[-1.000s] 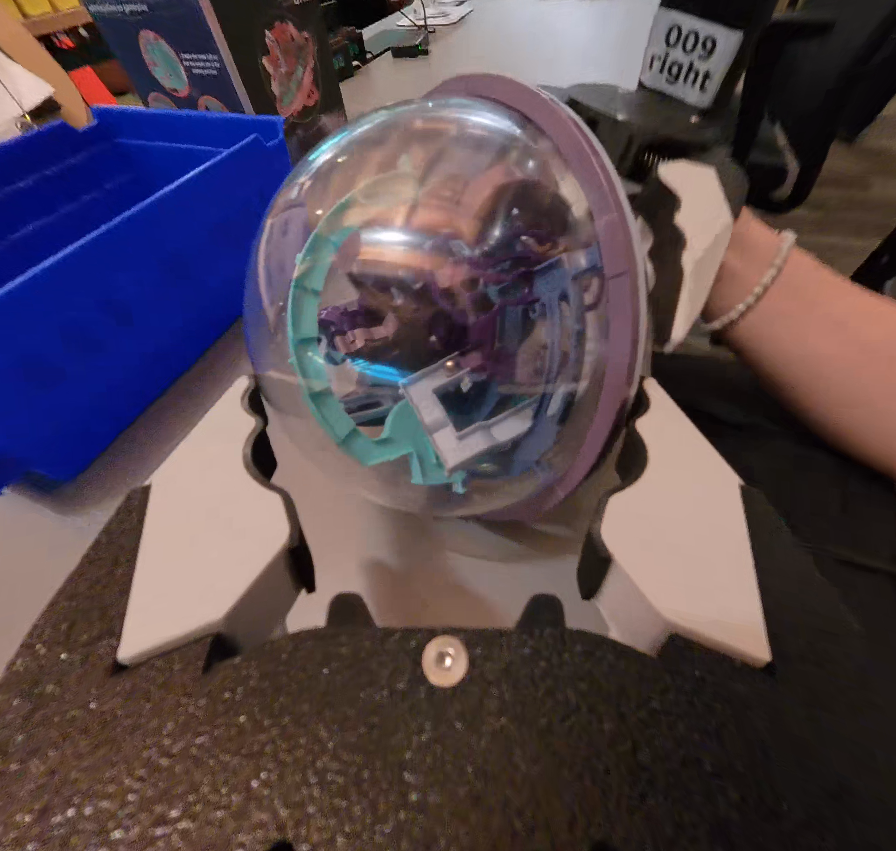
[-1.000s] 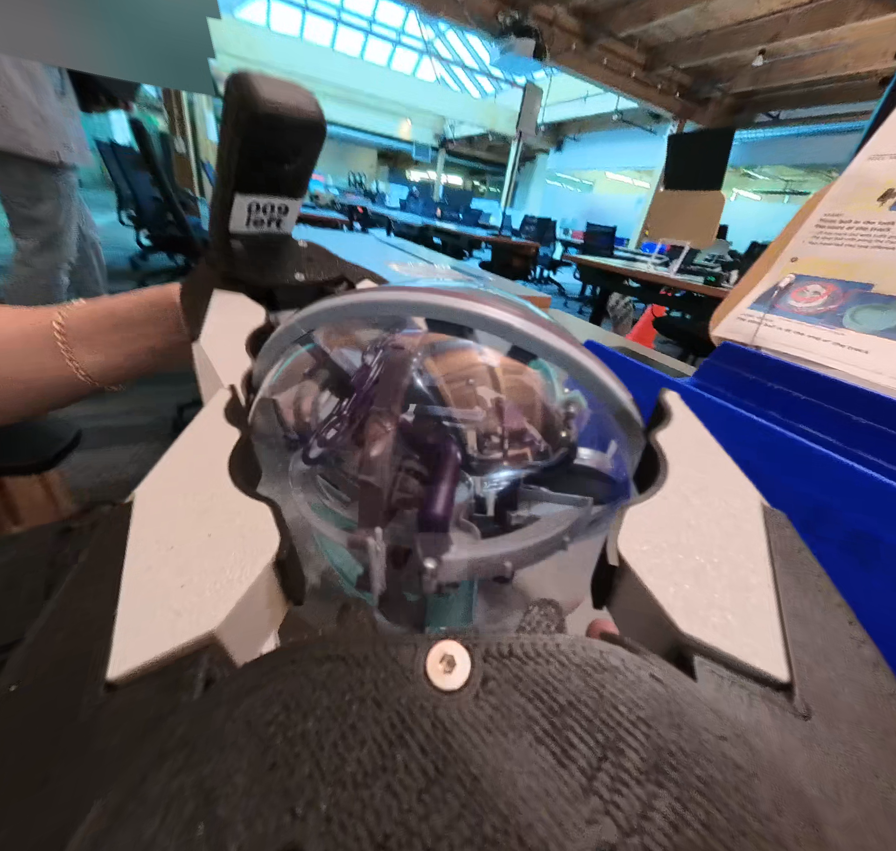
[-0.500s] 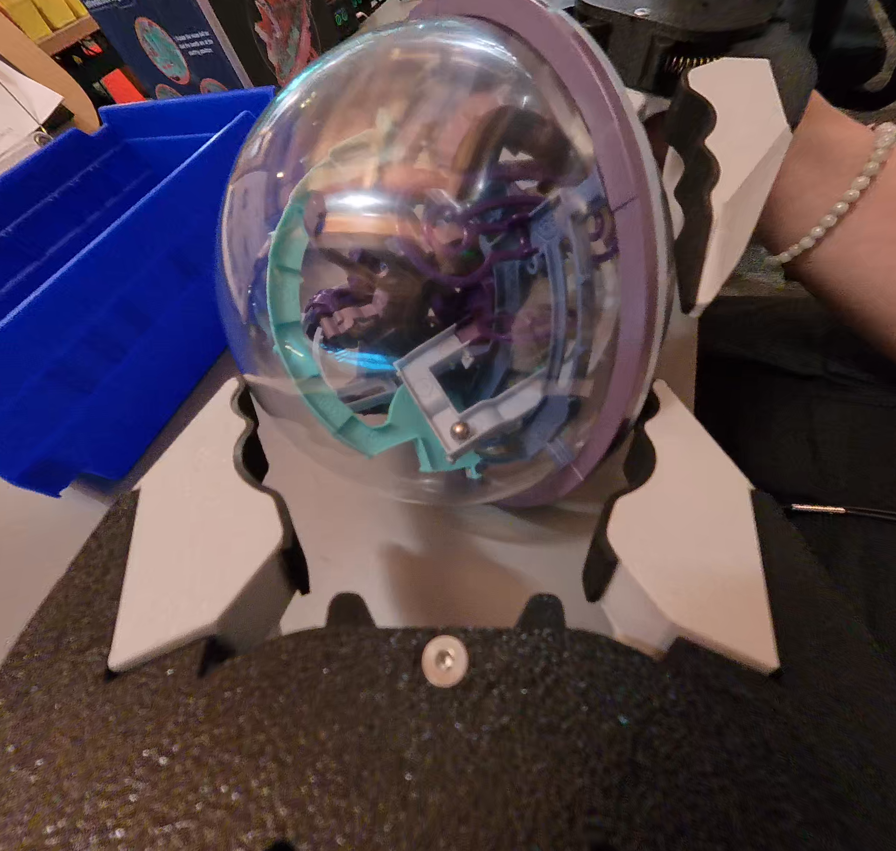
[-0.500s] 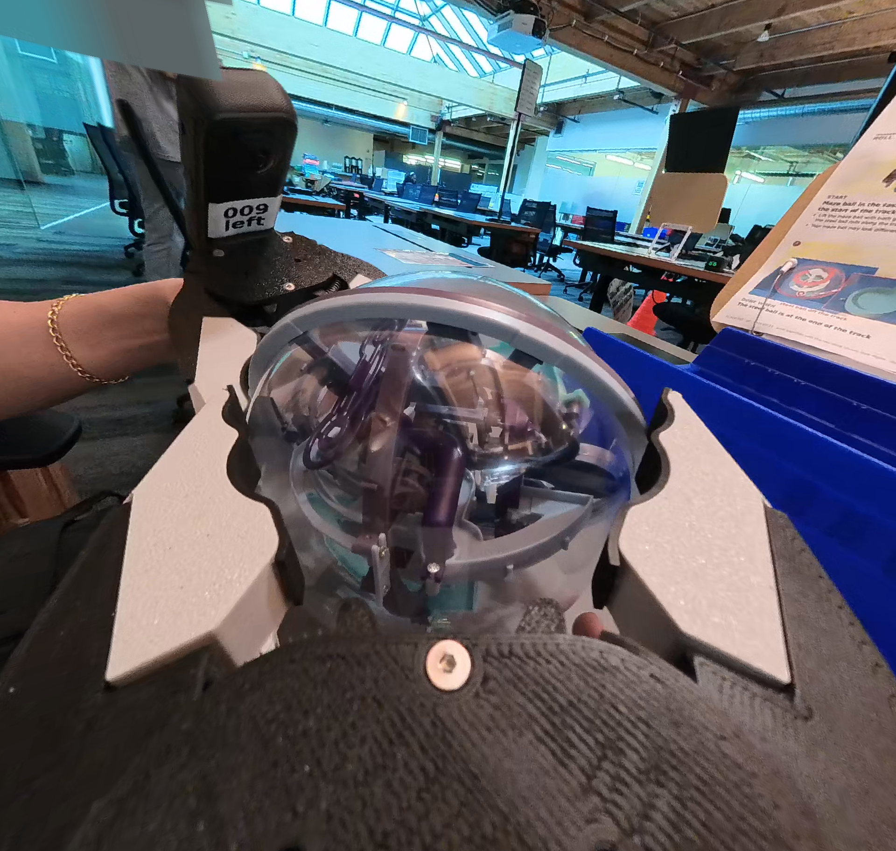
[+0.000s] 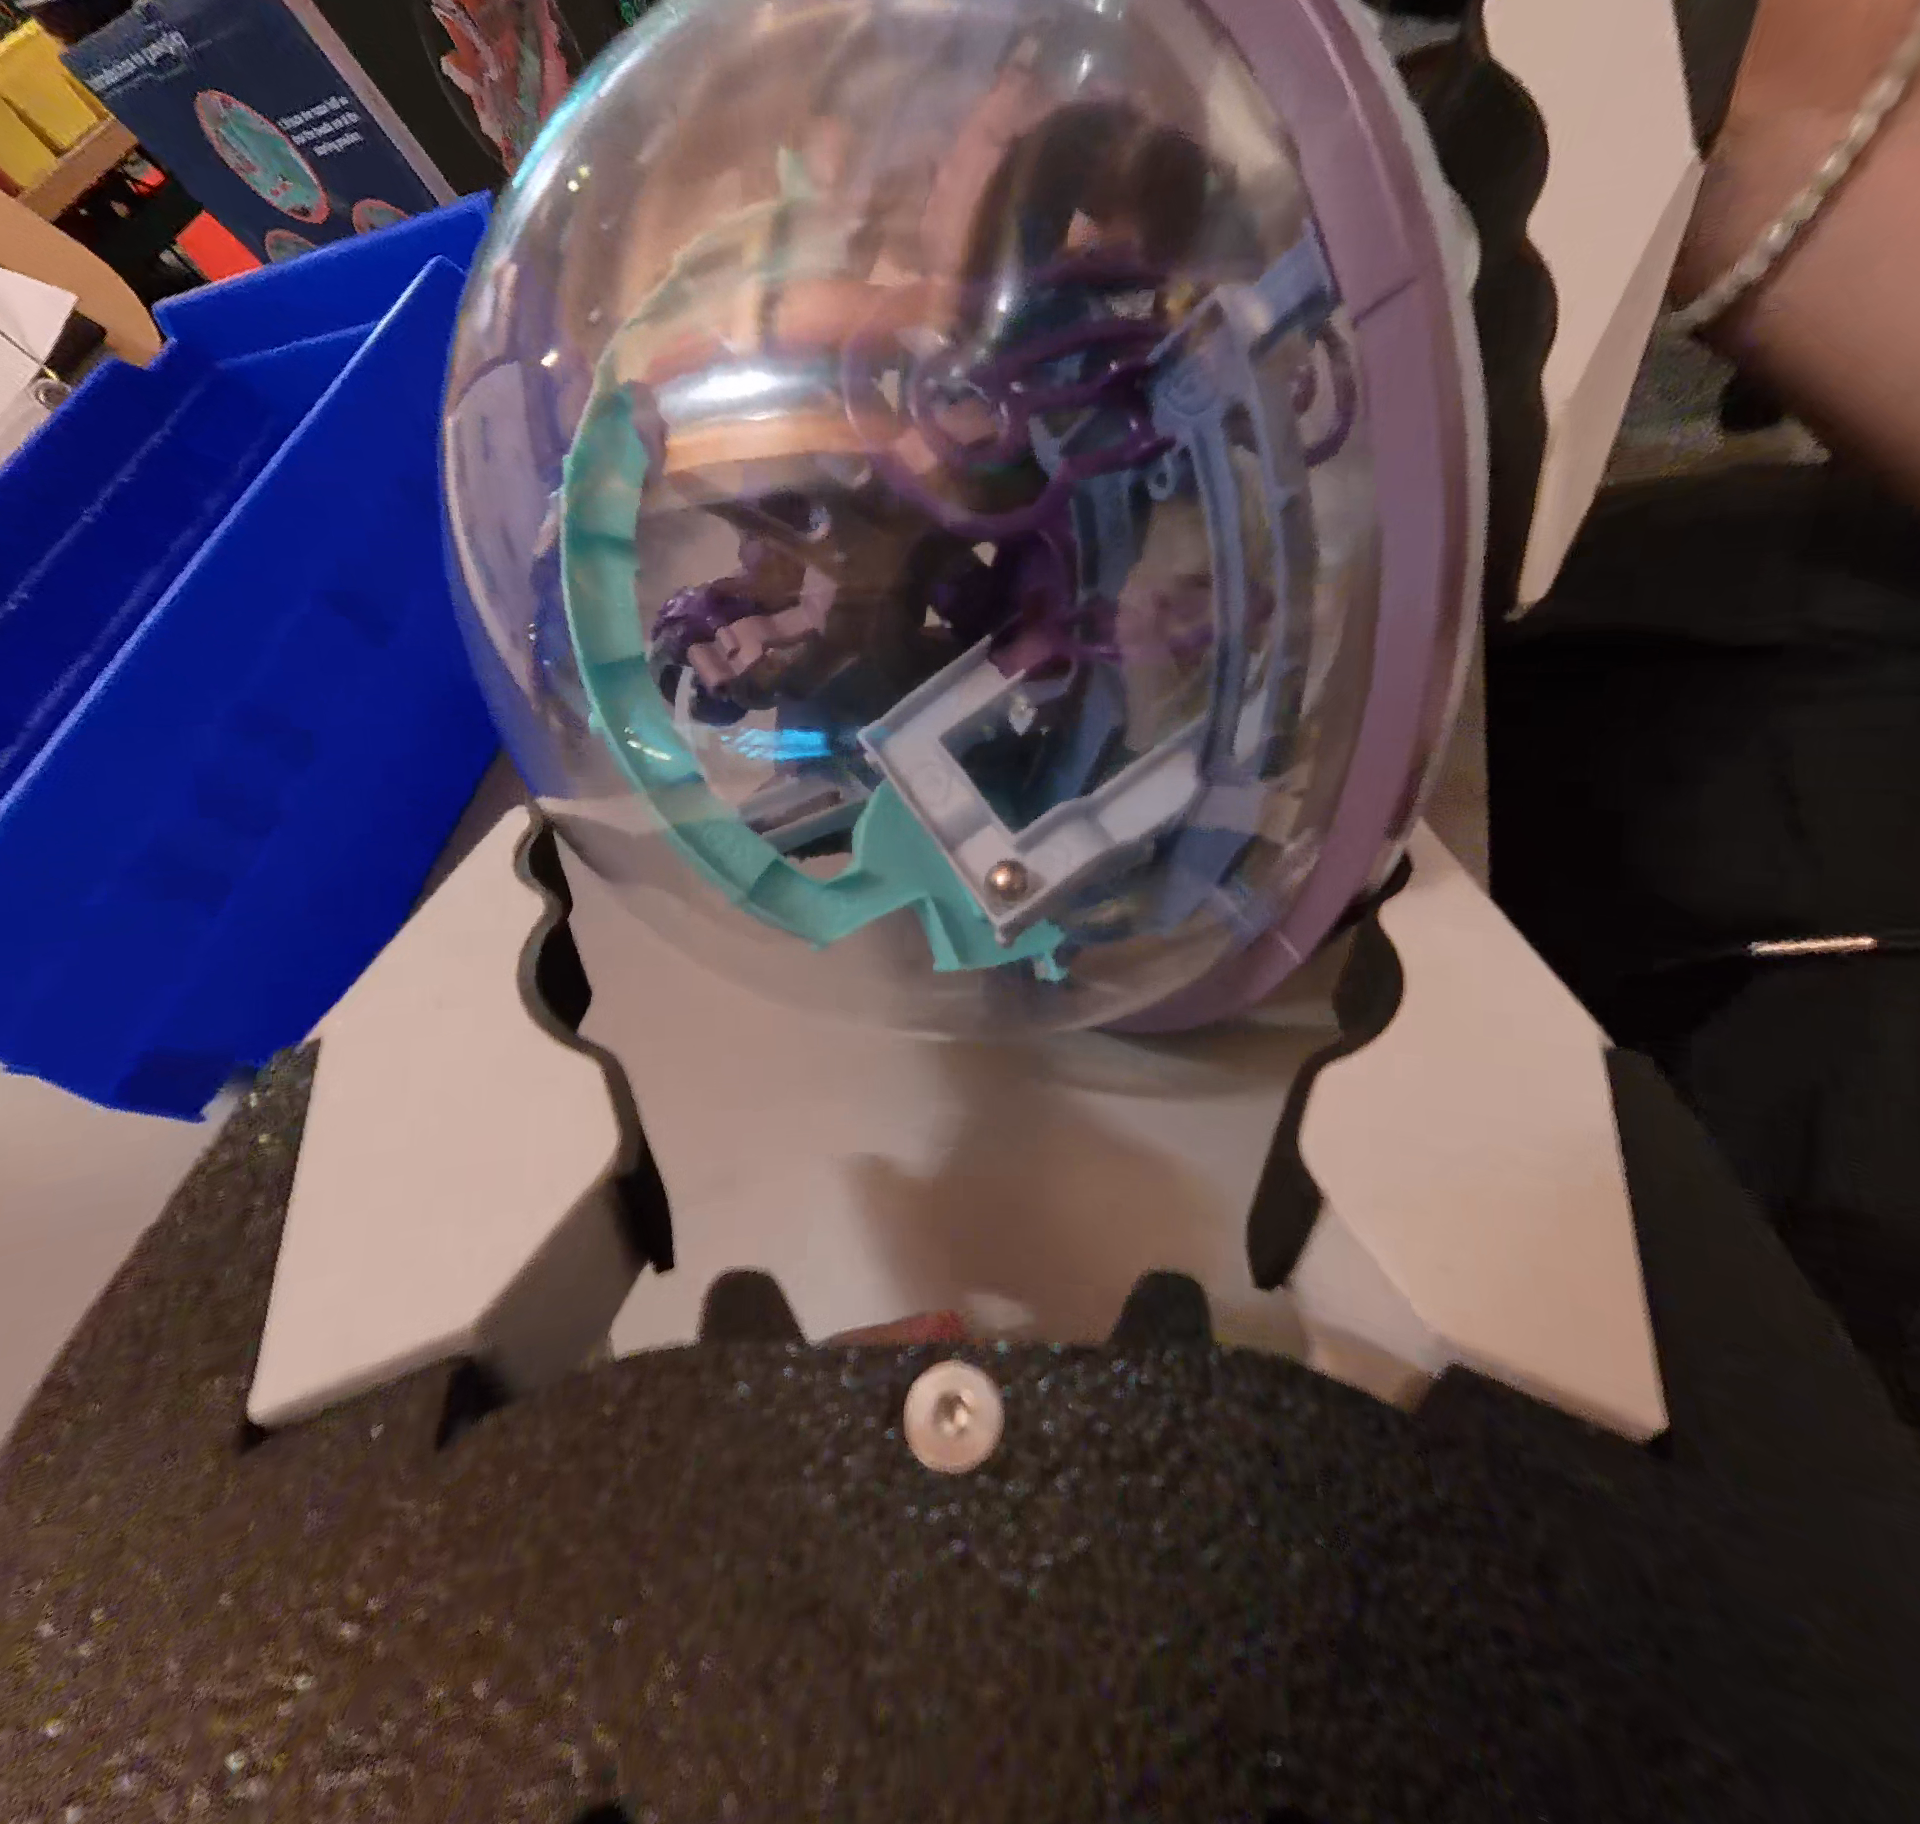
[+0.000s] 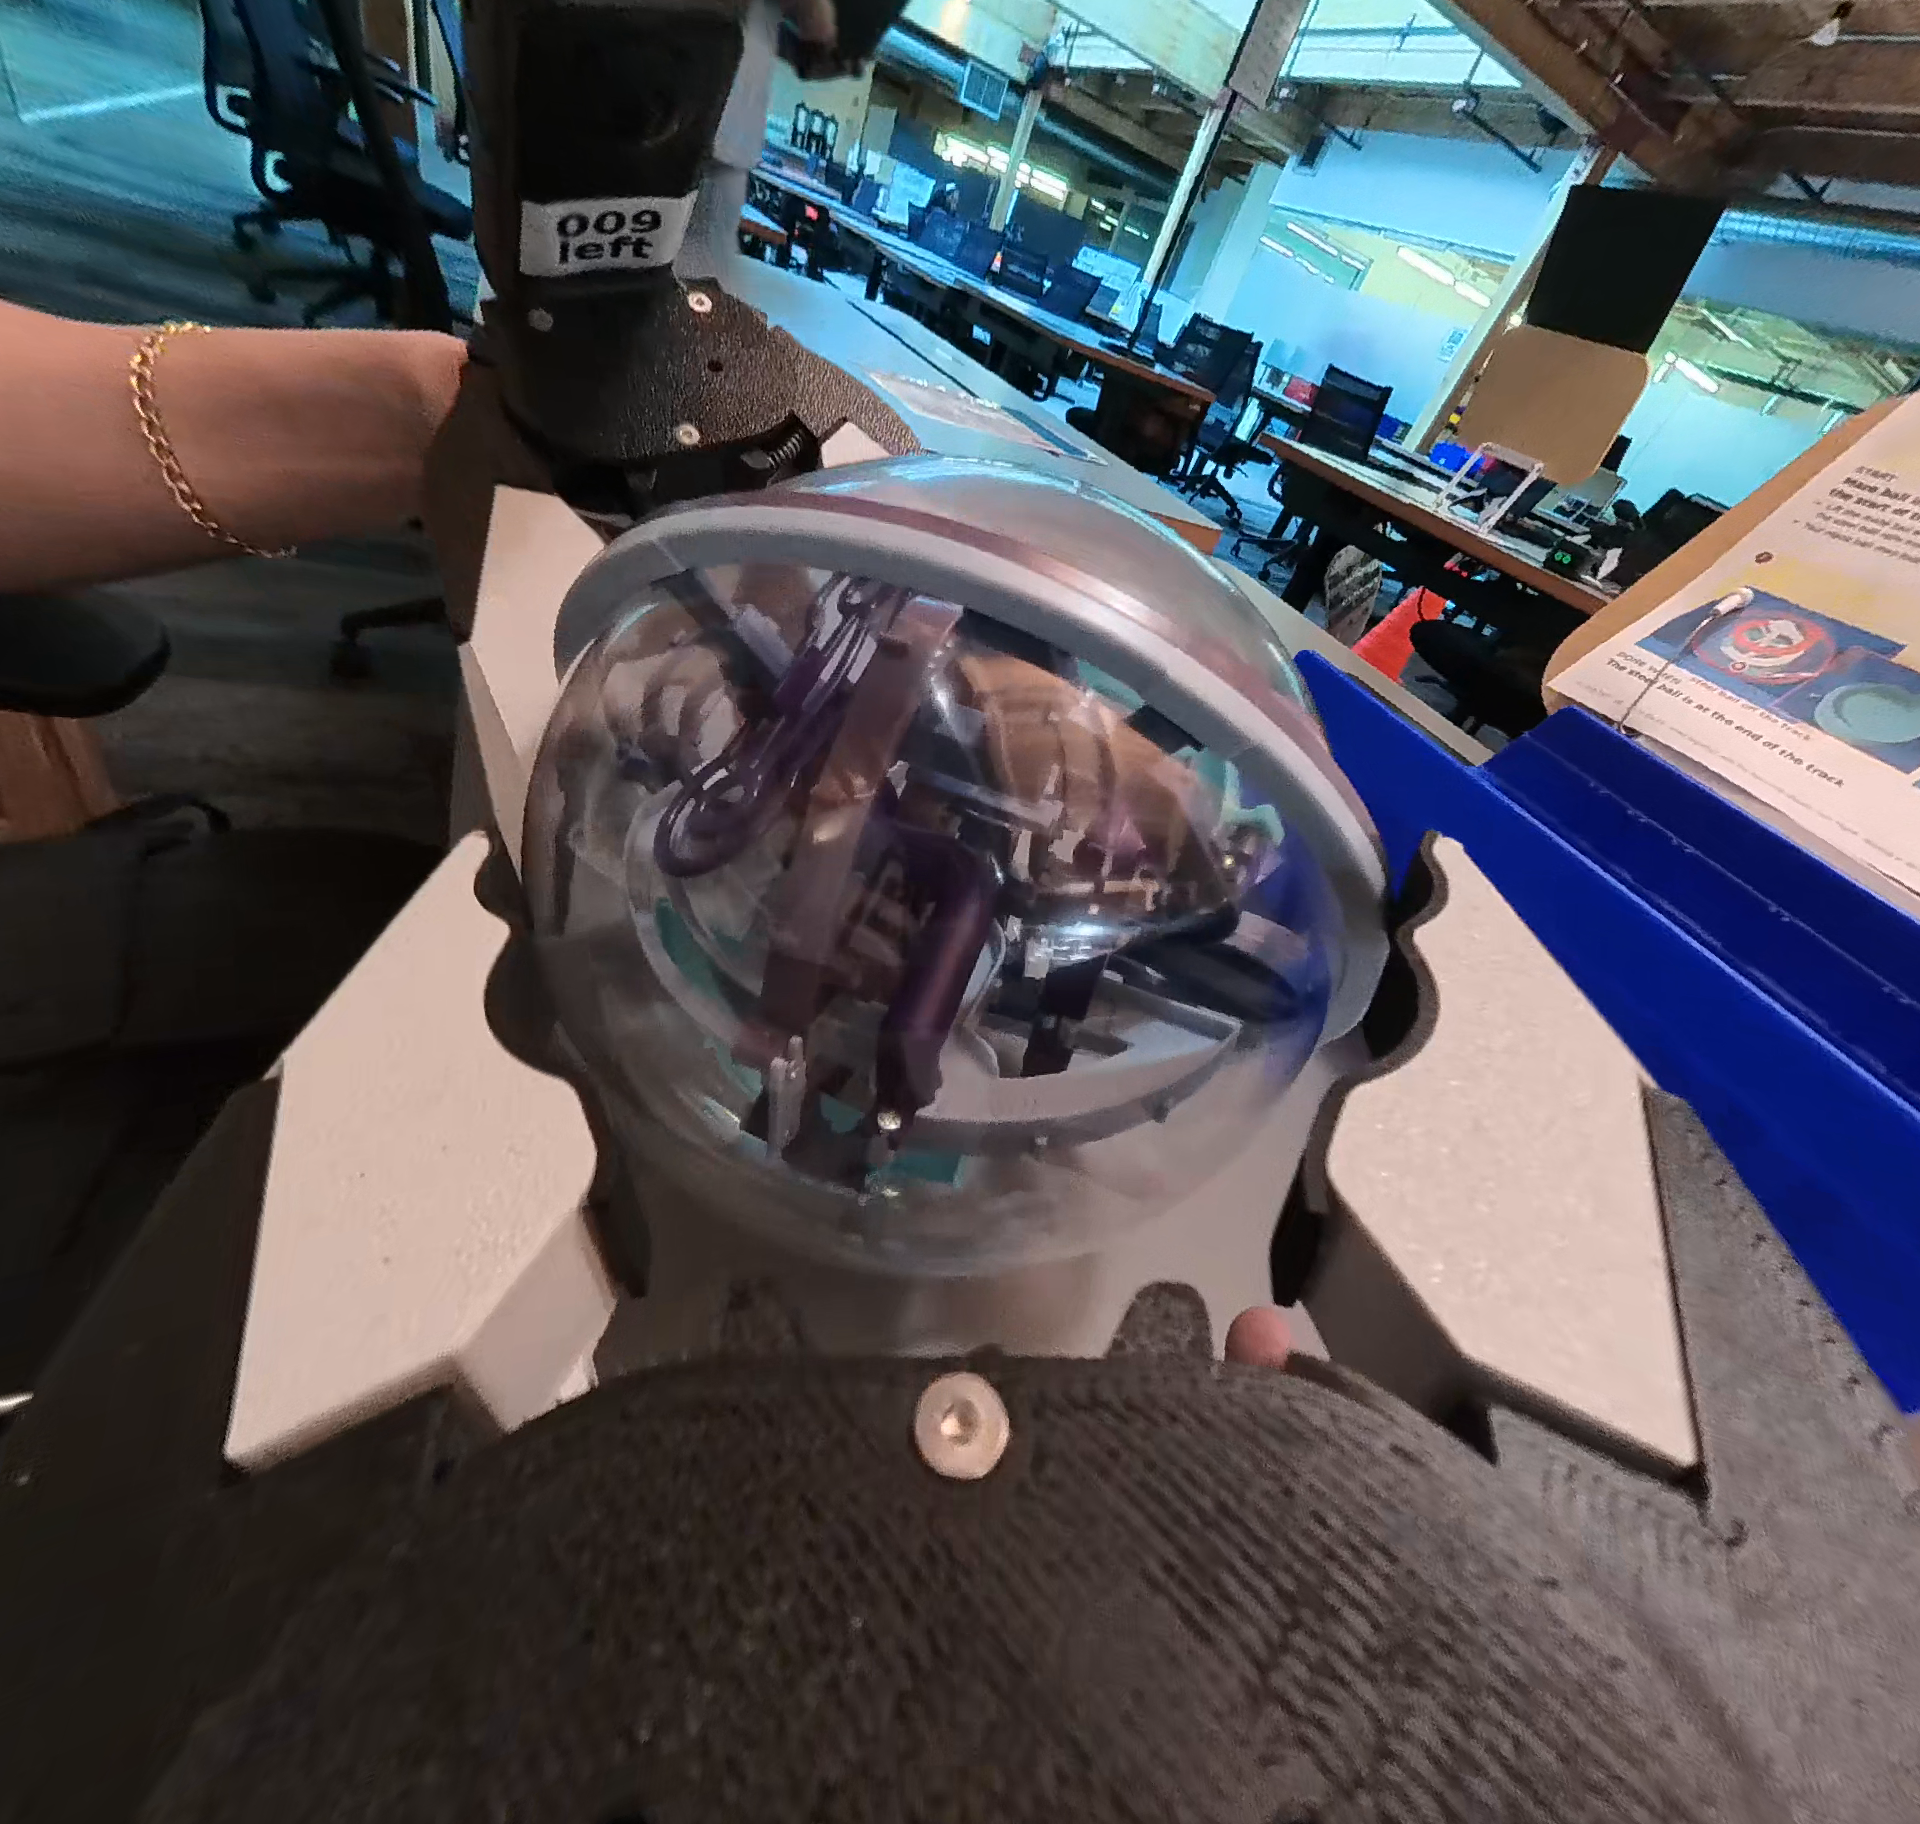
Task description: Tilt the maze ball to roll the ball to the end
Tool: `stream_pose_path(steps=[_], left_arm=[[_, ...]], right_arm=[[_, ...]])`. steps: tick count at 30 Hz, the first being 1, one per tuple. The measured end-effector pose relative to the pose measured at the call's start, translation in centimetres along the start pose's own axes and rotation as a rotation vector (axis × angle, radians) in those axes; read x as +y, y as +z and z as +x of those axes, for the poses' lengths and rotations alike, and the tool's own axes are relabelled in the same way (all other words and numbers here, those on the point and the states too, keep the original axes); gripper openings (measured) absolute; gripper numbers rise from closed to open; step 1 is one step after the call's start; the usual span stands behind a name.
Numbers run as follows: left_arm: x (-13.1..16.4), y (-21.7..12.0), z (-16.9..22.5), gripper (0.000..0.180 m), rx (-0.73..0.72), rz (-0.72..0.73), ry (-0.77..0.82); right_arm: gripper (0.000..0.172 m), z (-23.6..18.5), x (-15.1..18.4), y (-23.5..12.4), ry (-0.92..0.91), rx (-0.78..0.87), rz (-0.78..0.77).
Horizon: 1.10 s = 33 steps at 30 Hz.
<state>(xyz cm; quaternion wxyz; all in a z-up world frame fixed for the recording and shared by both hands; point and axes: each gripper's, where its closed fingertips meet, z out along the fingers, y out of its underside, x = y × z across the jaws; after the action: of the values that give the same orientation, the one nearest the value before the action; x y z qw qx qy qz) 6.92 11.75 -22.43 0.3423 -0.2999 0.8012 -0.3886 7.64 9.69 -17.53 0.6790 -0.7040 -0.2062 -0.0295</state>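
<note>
Clearly the tilting step is in hand. The maze ball [image 5: 935,486], a clear sphere with a purple rim, fills the centre of both wrist views and is held off the surface [image 5: 62,1182], between both tools. The left tool [image 5: 961,943] is clenched on its lower sides, its dark wavy pads pressed to the shell; the right tool [image 6: 956,943] is likewise clamped on it from the opposite side. The small steel ball [image 5: 1000,878] is seen low in the left wrist view, lodged in a corner of the grey track [image 5: 1091,818] beside the teal ring [image 5: 613,631]. A blue bin [image 5: 208,631] stands at mid left. Next, a slow, joint tilt is judged necessary, so that the steel ball is rolled out of the corner without being jolted off the track.
</note>
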Motion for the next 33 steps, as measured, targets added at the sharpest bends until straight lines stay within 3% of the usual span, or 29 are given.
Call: stream_pose_path(steps=[1,6,10,33], left_arm=[[0.1,0.0,0.0,0.144,-0.003,-0.006,0.012],[-0.6,-0.3,-0.5,0.143,-0.043,0.031,0.051],[-2.0,-0.9,-0.7,0.144,0.025,0.134,-0.165],[-1.1,-1.3,-1.5,0.146,0.049,0.111,-0.242]], right_arm=[[0.157,0.0,0.1,0.0,-0.007,0.000,-0.006],[0.157,0.2,1.1,0.1,-0.068,0.022,-0.067],[0.157,0.3,0.9,0.8,-0.090,0.038,-0.060],[0.157,0.4,0.4,2.2,-0.034,0.043,-0.032]])
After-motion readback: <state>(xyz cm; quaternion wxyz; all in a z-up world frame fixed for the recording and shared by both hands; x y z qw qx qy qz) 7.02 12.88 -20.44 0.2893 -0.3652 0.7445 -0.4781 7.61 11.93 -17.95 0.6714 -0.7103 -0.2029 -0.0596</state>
